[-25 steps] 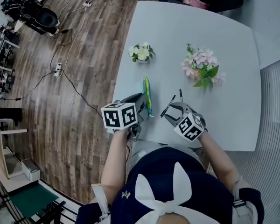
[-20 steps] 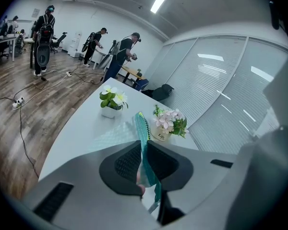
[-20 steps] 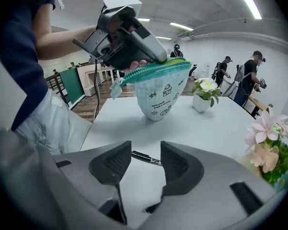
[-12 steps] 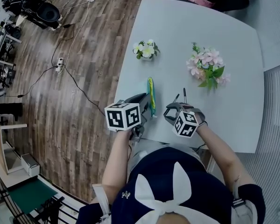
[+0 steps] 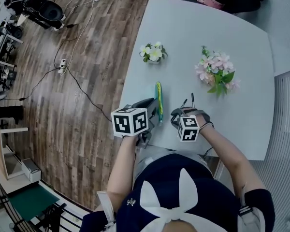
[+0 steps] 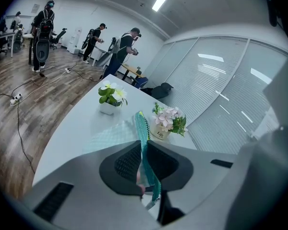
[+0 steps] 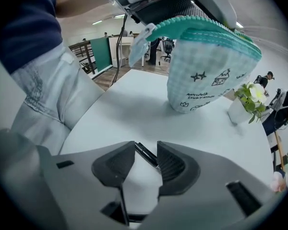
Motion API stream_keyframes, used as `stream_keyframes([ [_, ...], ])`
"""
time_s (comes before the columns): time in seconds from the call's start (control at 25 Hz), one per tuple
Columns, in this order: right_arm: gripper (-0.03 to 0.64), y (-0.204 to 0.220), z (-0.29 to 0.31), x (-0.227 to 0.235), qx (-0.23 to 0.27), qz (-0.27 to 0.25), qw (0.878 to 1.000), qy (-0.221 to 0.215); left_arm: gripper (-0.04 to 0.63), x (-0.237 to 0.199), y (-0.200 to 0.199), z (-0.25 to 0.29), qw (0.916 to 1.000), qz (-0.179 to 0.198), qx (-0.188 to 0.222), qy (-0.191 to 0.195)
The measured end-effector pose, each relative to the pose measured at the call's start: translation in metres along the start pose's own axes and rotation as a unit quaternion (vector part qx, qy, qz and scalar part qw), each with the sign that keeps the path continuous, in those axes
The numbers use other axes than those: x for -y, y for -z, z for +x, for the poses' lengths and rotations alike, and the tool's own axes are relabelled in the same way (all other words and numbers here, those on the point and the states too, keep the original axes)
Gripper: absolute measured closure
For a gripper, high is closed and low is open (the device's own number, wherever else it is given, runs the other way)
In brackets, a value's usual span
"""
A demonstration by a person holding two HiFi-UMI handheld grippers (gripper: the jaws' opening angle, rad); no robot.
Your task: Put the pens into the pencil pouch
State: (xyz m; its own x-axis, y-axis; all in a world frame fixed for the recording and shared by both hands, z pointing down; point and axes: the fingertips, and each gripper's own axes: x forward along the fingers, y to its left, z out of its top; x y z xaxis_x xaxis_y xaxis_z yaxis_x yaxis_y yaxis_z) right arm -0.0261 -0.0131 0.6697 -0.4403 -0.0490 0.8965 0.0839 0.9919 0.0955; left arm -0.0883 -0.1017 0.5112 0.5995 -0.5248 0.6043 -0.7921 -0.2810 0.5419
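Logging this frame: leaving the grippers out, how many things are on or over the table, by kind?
pens: 2, one beside the other
pencil pouch: 1
potted flowers: 2, white and pink
total: 5

The pouch (image 7: 206,66) is soft checked cloth; the tabletop (image 5: 183,37) smooth and matt; the floor (image 5: 87,71) grained wood; the pen (image 7: 146,153) glossy black.
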Motion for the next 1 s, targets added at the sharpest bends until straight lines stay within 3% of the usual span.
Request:
stream_keyframes([
  [0.36, 0.511, 0.002, 0.010, -0.005, -0.024, -0.039, 0.999, -0.019, 0.541, -0.003, 0.000, -0.001, 1.0000, -0.003, 0.000, -0.001],
  [1.0, 0.549, -0.020, -0.019, 0.008, 0.031, 0.001, 0.999, 0.029, 0.541, -0.007, 0.002, -0.003, 0.9999, -0.006, 0.005, -0.011],
])
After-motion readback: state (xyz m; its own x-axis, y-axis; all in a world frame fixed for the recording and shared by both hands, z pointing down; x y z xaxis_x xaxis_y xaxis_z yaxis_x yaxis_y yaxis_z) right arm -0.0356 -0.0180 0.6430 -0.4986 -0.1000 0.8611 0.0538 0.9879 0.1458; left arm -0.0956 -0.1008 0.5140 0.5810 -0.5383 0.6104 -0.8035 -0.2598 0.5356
